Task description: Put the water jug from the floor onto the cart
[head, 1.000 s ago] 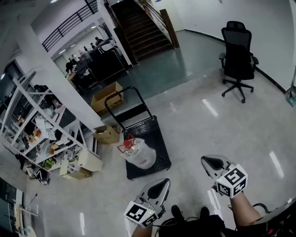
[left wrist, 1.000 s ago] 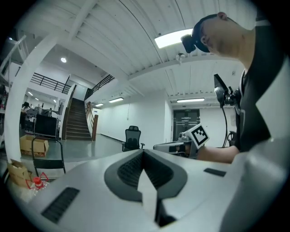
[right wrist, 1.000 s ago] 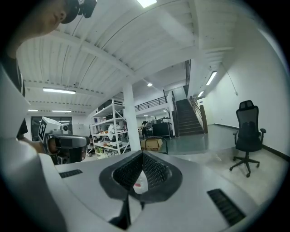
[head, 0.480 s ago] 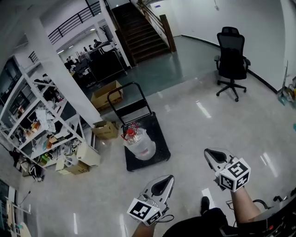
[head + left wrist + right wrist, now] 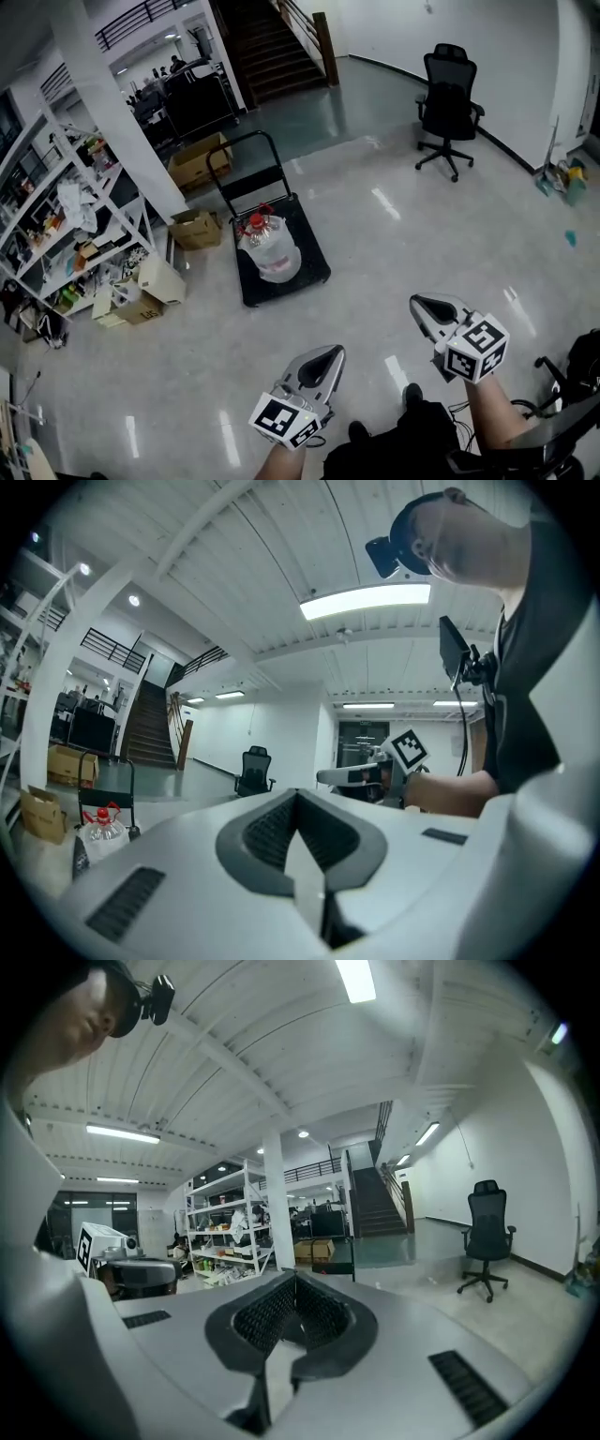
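Note:
A clear water jug [image 5: 265,247] with a red cap and handle stands on the black platform cart [image 5: 309,265], well ahead of me in the head view. The jug [image 5: 101,830] also shows small at the left of the left gripper view. My left gripper [image 5: 330,353] is at the bottom centre, shut and empty, pointing toward the cart from a distance. My right gripper [image 5: 417,303] sits to its right, also shut with nothing in it. Both are held level, far short of the cart. In each gripper view the jaws meet with no gap.
A white pillar [image 5: 120,112] and metal shelving [image 5: 56,220] full of clutter stand at the left, with cardboard boxes [image 5: 195,228] on the floor nearby. A black office chair [image 5: 446,108] is at the back right. Stairs [image 5: 270,42] rise behind the cart.
The cart with the jug has slid up and farther away in the head view, and more open floor lies between it and my grippers. Both grippers stay shut and have drawn back together.

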`<state>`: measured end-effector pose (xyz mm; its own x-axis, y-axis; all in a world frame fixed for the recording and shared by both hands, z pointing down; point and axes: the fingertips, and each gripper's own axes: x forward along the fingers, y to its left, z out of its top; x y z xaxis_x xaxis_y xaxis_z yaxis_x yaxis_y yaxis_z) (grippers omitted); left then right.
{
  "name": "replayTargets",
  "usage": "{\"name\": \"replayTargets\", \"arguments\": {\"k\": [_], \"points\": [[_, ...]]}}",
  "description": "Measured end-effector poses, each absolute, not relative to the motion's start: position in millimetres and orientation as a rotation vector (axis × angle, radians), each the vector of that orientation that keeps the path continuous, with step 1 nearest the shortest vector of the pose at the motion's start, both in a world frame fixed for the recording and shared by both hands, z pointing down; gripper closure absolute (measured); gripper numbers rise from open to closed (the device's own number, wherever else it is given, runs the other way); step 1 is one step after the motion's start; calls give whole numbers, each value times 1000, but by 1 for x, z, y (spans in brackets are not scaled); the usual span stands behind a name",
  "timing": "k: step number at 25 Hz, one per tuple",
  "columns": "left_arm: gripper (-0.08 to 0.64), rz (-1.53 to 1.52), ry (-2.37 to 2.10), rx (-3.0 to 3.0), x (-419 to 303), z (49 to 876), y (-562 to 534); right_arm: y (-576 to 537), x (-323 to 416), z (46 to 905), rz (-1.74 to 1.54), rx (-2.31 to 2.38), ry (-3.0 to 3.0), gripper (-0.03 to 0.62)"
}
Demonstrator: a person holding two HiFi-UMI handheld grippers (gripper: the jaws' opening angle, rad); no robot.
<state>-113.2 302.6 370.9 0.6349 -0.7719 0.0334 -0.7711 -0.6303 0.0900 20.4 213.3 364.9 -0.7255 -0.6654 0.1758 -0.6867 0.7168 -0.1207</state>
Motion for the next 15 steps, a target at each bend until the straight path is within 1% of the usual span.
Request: {"name": "replayTargets", "arguments": {"k": [8, 11, 15], "points": [[568, -34, -1315, 2768, -79, 356, 373, 290, 56, 347, 212, 1123, -2825, 590], [568, -24, -1329, 2791, -46, 351, 394, 314, 82, 347, 231, 1110, -2864, 589], [568, -32, -1342, 2798, 16, 350, 437, 356, 126, 349, 231, 1069, -2901, 589]]}}
